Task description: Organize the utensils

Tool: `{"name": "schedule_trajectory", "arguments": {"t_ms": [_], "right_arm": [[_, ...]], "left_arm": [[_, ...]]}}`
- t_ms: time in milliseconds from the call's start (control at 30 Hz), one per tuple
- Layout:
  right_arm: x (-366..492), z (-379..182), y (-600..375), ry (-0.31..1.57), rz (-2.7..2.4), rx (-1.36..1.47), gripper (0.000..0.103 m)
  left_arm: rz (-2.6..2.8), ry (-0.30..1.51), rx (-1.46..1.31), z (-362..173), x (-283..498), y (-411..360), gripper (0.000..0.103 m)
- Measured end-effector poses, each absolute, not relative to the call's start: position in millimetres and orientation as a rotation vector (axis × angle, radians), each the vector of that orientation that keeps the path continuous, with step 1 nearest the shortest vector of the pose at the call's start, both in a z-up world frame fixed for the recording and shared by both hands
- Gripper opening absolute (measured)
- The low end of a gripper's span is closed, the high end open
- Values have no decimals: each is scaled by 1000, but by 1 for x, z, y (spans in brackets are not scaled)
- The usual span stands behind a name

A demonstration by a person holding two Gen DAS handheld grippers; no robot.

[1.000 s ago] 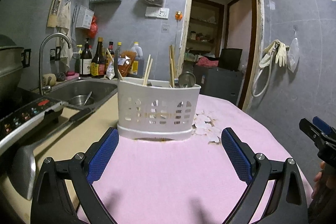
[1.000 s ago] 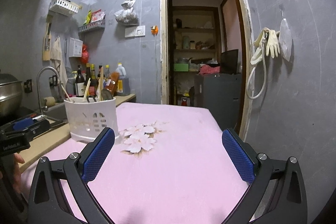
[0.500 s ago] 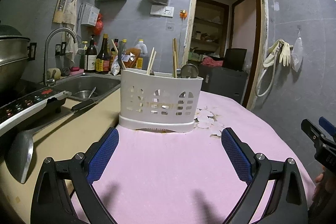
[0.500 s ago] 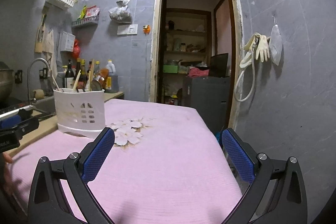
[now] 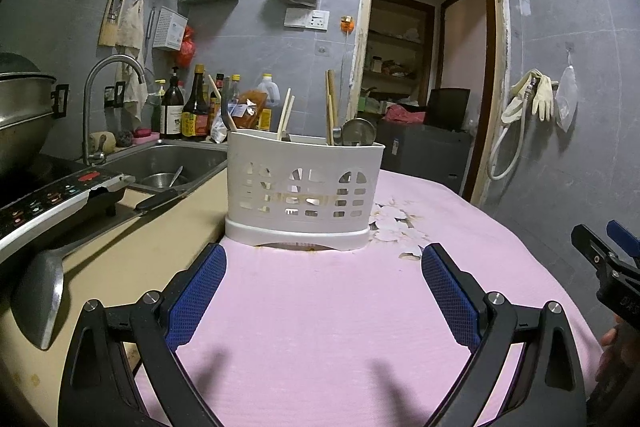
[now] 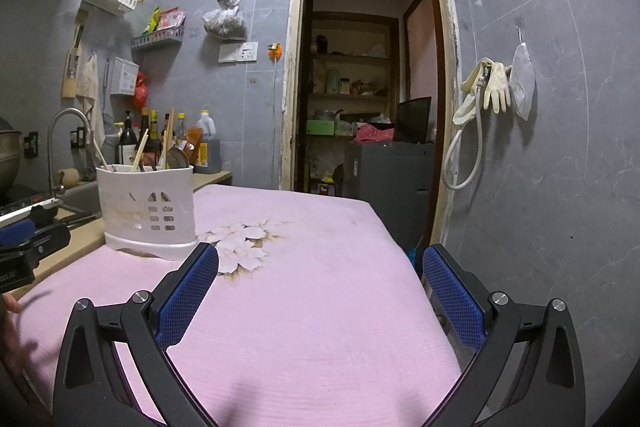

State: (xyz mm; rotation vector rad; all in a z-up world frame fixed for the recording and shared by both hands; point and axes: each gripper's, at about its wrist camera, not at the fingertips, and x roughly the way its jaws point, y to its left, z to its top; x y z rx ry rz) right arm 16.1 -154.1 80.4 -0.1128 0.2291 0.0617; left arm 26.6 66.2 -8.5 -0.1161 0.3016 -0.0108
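Pink cloth (image 5: 340, 315) covers the counter, where a white utensil holder (image 5: 304, 187) (chopsticks (image 5: 285, 115) and a spoon (image 5: 358, 132) inside) stands ahead of the left tool (image 5: 323, 291). Both tools, including the right tool (image 6: 320, 291), gape apart, holding nothing.

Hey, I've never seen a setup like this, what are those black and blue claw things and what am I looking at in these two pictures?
They are hand-held two-finger grippers, one in each of a person's hands, each with a camera looking along its fingers. One picture is from the left gripper, the other from the right gripper. Both are open and hold nothing. On the pink flowered tablecloth stands a white perforated plastic utensil caddy holding wooden chopsticks and a metal spoon. A metal ladle lies on the beige counter beside it.
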Motion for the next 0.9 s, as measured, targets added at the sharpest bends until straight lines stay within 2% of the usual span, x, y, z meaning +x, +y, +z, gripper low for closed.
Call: {"name": "schedule_trajectory", "arguments": {"t_ms": [900], "right_arm": [[16,79,-153,235,61,-118,103]], "left_arm": [[-14,304,-115,-10,26,67,96]]}}
